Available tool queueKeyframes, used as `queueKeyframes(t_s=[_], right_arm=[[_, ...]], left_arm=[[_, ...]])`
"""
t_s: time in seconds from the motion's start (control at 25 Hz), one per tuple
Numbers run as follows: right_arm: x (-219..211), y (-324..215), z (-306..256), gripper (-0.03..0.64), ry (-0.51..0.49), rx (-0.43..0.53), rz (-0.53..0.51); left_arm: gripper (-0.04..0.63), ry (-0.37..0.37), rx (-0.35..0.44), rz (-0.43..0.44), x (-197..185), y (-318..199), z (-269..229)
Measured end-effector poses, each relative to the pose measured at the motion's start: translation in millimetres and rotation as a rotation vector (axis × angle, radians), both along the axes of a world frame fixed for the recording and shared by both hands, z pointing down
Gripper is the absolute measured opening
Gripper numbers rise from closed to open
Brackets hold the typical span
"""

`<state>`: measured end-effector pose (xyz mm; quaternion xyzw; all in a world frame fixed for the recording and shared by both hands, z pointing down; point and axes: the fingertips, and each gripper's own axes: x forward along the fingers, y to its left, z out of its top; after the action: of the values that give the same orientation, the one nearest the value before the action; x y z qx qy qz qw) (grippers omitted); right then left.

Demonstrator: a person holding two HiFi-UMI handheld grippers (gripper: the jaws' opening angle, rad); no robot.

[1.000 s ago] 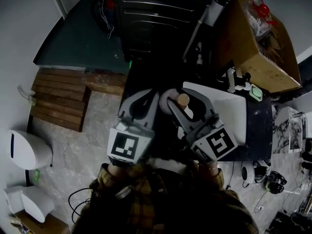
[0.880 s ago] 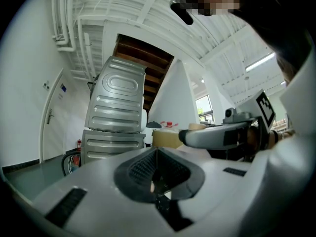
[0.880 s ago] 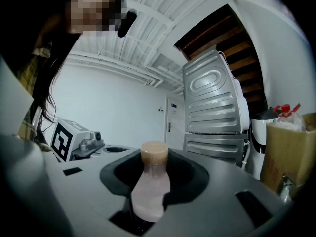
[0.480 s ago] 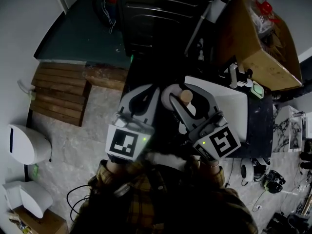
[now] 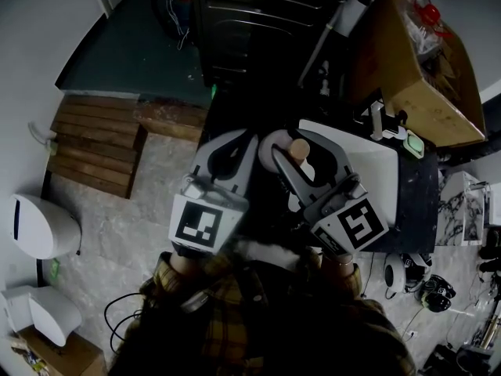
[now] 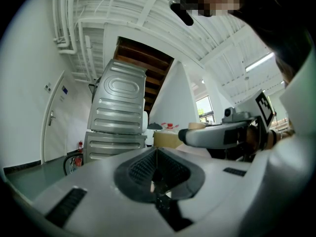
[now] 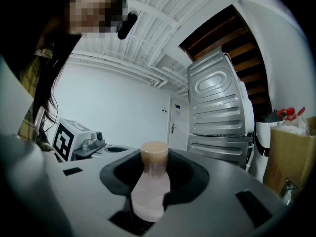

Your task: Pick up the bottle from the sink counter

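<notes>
We see a slatted wooden platform on the stone floor, a brown cardboard box well apart from it, and a ribbed grey metal appliance.

No readable word, brand or number is found.
1: a black-and-white square marker, pattern only, is borne on the left gripper.
2: a second marker is borne on the right gripper.
3: a small blue sign above a door cannot be read.
</notes>
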<state>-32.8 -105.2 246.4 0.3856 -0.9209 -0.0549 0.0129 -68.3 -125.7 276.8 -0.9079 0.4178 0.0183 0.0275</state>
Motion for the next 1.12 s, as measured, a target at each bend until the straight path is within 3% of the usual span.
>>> queueKeyframes(t_s=[1.12], right_arm=[[6.6, -1.6, 10.5, 0.14, 0.054, -0.015, 0.022]], left_arm=[[0.023, -0.008, -0.001, -0.022, -1.8, -1.1, 2.5]])
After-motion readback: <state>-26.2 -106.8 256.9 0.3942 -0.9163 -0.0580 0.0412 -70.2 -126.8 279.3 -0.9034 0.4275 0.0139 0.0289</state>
